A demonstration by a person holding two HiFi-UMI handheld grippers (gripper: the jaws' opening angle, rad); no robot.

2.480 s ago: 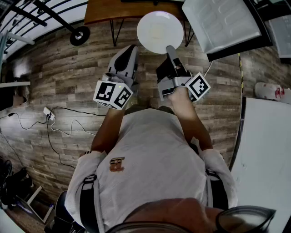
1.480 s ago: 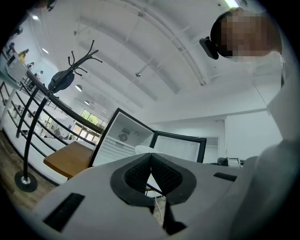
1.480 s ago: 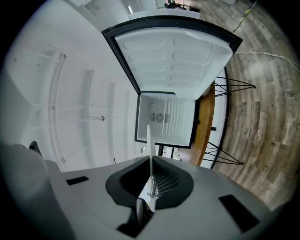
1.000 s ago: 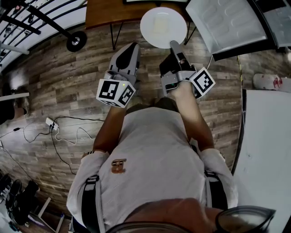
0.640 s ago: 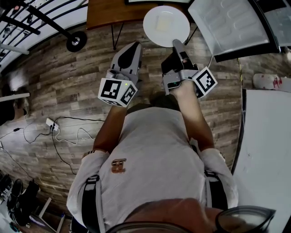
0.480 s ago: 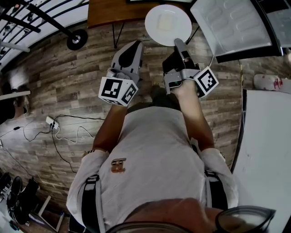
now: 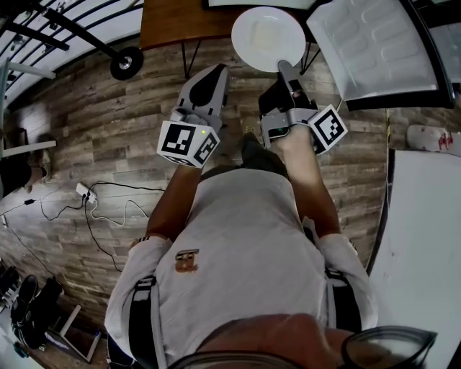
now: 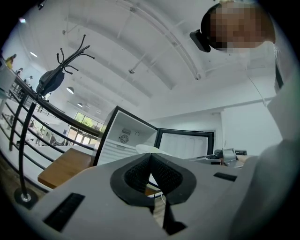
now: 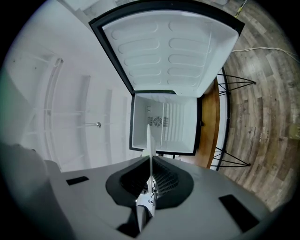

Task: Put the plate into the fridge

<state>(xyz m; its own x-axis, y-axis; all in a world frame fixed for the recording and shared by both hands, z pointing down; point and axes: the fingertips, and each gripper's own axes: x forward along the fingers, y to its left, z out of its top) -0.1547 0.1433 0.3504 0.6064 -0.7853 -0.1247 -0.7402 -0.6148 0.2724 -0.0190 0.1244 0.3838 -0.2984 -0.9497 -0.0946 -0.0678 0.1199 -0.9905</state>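
One plate (image 7: 268, 37): white, held roughly level in the air by its near rim, short of the fridge (image 9: 164, 123) and not yet inside.
Right tongs (image 7: 284, 68): pinching the plate's rim. The right gripper view shows the plate edge-on between the pads, lined up with the fridge opening.
Left tongs (image 7: 215, 72): pressed together with nothing between them, just left of the right tongs and clear of the plate.
Fridge: small unit standing on the wooden worktop (image 7: 176, 20). Its door (image 7: 374, 47) is swung wide to the right, and the part of the cavity that shows looks bare.
Done: plate gripped and off any surface; door open; approach aligned.
Left: close the remaining gap, set the plate down inside, release it, and back out.
Estimate: past halfway; placement itself not yet begun.
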